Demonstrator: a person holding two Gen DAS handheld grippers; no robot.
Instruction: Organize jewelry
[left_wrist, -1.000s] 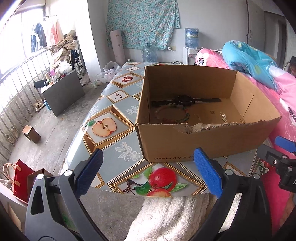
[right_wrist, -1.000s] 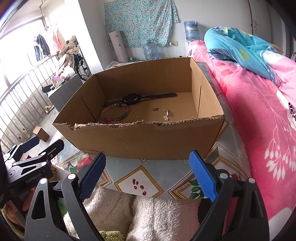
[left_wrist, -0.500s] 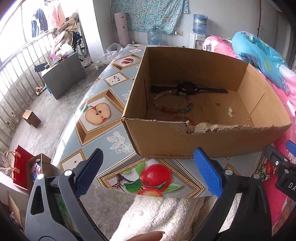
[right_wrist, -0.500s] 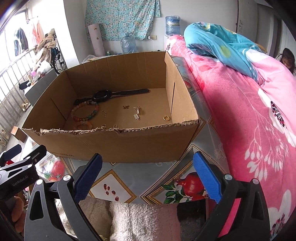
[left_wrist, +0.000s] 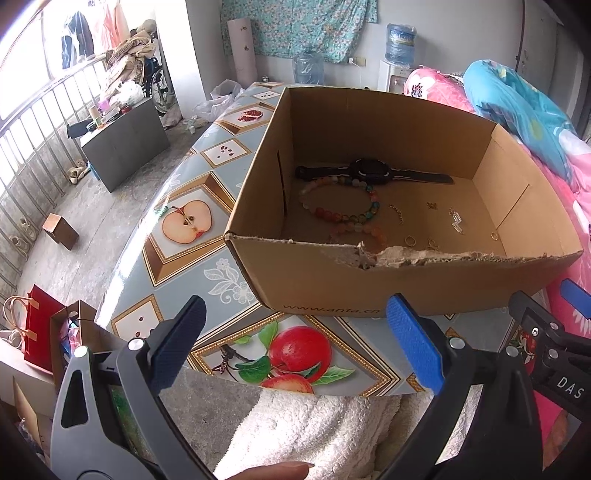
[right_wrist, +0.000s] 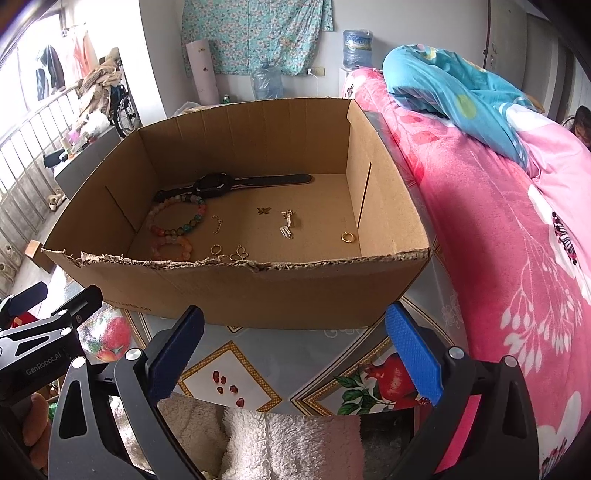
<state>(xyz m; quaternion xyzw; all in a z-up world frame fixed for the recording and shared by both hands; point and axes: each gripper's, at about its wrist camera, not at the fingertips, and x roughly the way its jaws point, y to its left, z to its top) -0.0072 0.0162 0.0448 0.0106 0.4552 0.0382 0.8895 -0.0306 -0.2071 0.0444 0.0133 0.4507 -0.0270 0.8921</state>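
Both the left gripper (left_wrist: 295, 343) and the right gripper (right_wrist: 295, 350) hang spread and empty, short of the torn-edged brown cardboard box (right_wrist: 258, 291) on the fruit-patterned table (left_wrist: 207, 266). All the jewelry lies loose on the box floor: one black wristwatch (right_wrist: 218, 183), two multicoloured bead bracelets (right_wrist: 177, 221), one plain gold ring (right_wrist: 347, 237), and about six small gold pieces, too fine to count surely. The scene fits sorting barely underway or just completed; any pick would demand a precise pinch.
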